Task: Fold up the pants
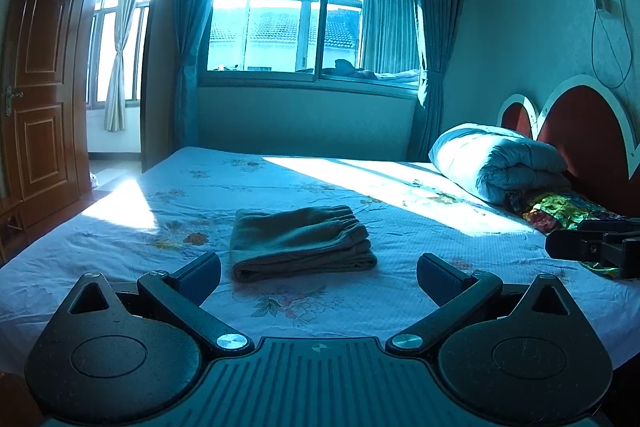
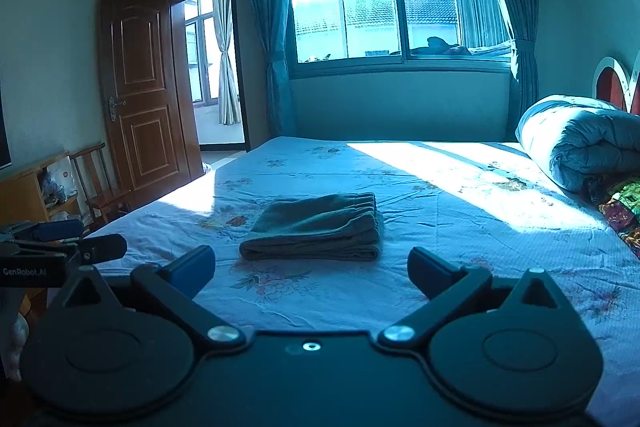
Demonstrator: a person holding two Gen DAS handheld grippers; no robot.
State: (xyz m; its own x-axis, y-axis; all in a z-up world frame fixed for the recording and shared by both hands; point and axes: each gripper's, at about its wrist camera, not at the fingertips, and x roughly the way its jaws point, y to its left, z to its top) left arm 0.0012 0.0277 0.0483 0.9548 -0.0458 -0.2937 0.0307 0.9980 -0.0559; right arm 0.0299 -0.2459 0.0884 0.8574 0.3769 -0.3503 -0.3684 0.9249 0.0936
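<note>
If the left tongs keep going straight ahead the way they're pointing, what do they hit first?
Most likely the folded pants, lying on the bed sheet centred ahead of the open left tongs; nothing else shows between, though depth is uncertain.

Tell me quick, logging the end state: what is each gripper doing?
Left gripper: open, holding nothing, short of the folded pants.
Right gripper: open, holding nothing.
</note>
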